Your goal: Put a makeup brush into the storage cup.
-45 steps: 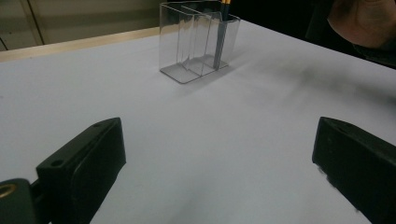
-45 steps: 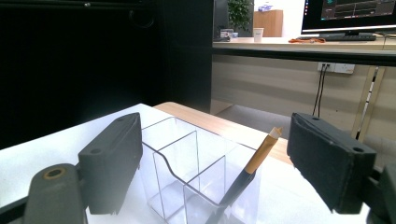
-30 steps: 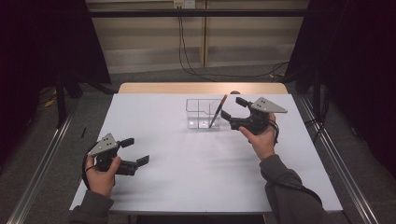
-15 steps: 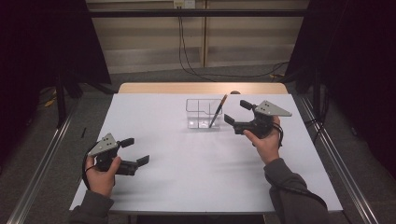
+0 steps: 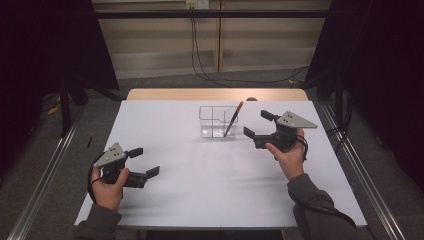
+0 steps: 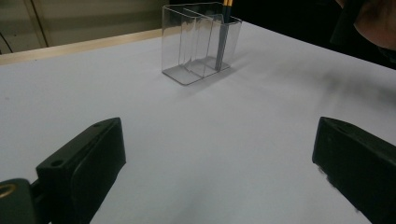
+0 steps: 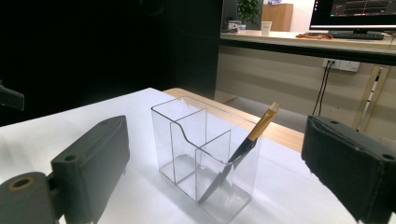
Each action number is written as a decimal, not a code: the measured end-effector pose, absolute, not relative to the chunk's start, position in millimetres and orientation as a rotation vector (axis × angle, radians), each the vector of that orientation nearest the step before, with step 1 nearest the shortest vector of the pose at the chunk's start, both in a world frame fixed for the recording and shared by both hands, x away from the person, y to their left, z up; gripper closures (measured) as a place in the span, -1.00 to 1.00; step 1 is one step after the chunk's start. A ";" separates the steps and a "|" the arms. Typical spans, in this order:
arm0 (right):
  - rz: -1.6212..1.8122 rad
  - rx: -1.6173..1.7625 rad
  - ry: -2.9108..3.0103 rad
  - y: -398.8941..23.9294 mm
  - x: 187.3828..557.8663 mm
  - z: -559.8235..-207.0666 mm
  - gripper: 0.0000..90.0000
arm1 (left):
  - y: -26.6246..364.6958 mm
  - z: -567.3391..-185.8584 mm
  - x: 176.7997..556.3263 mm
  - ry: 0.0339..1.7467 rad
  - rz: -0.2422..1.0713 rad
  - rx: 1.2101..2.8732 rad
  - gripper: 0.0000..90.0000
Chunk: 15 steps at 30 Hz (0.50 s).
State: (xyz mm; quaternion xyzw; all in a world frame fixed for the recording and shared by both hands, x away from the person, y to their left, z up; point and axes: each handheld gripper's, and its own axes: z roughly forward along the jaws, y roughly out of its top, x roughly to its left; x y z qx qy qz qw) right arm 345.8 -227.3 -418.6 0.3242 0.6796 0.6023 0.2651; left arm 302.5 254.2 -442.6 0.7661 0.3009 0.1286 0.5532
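A clear plastic organizer [image 5: 216, 121] with several compartments stands on the white table at the far middle. A dark pen with a gold-brown top [image 5: 233, 119] leans in its right compartment. Just right of the organizer my right gripper [image 5: 257, 124] is open; its jaws have just been opening with nothing between them. In the right gripper view the organizer [image 7: 187, 149] and pen [image 7: 254, 135] stand ahead of the jaws, apart from them. My left gripper [image 5: 145, 161] rests open at the near left, empty, far from the organizer [image 6: 201, 44].
The white table [image 5: 210, 200] has a wooden strip [image 5: 215, 94] along its far edge. Metal rails [image 5: 45, 175] run along the floor on both sides. Cables [image 5: 200, 60] hang behind the table. Dark curtains stand left and right.
My right gripper has drawn back to the right, away from the pen's top, and its jaws stand wider. The pen stays leaning in the organizer. The left gripper has not moved.
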 end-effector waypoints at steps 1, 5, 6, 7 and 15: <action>1.631 0.872 1.841 -228.1 345.1 -418.8 -0.84 | 253.8 -442.7 302.3 0.714 0.303 1.806 -0.95; 1.627 0.875 1.841 -230.7 341.5 -419.5 -0.86 | 253.7 -442.3 301.9 0.718 0.313 1.809 -0.95; 1.629 0.874 1.843 -231.5 340.5 -419.8 -0.87 | 253.8 -442.4 301.9 0.718 0.312 1.808 -0.95; 1.625 0.870 1.844 -232.6 339.9 -419.8 -0.87 | 253.9 -442.4 302.0 0.717 0.316 1.811 -0.95; 1.634 0.876 1.841 -239.3 332.5 -420.9 -0.90 | 254.0 -442.0 301.9 0.714 0.323 1.812 -0.95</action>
